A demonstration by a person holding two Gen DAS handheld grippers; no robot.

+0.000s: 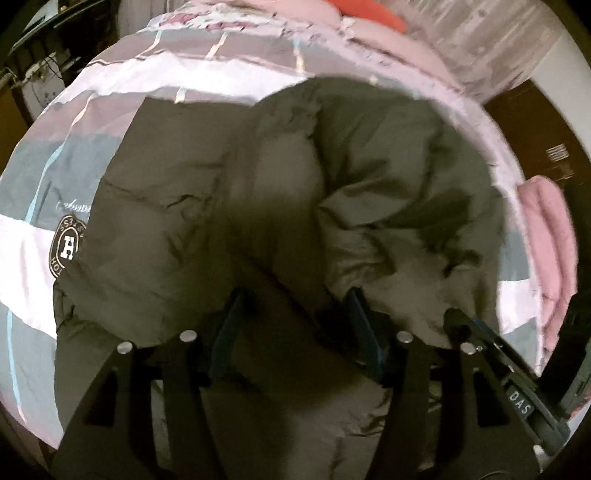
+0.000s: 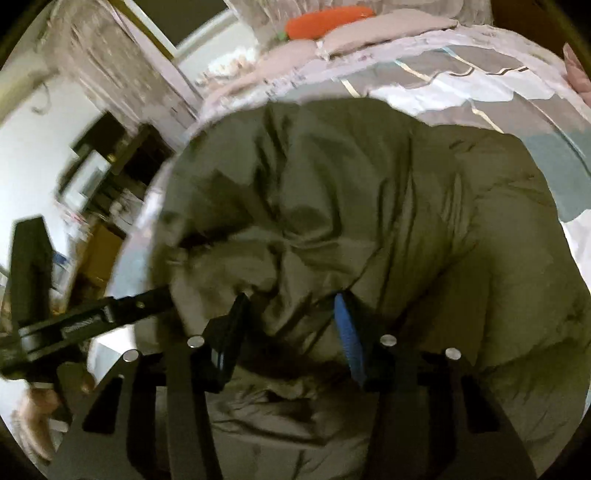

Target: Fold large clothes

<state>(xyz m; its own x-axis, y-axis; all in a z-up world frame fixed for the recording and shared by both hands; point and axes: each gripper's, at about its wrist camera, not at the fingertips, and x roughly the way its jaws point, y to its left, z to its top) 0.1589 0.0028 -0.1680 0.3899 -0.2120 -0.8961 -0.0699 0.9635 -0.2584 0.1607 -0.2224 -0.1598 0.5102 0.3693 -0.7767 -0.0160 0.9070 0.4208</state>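
An olive-green puffer jacket (image 1: 229,192) lies bunched on a bed; it fills the right wrist view (image 2: 369,206) too. A round badge with an "H" (image 1: 68,245) sits at its left edge. My left gripper (image 1: 295,299) has its fingers apart with a thick fold of jacket between them. My right gripper (image 2: 291,299) also has its fingers apart with bunched jacket fabric between them. The right gripper (image 1: 480,332) shows at the lower right of the left wrist view, and the left gripper (image 2: 122,310) at the lower left of the right wrist view, both against the jacket's near edge.
The bed has a grey, white and pink striped cover (image 1: 184,74). Pink pillows (image 2: 369,22) and an orange carrot-shaped plush (image 2: 328,18) lie at its head. A pink folded garment (image 1: 550,236) lies at the bed's right edge. Dark furniture (image 2: 122,155) stands beside the bed.
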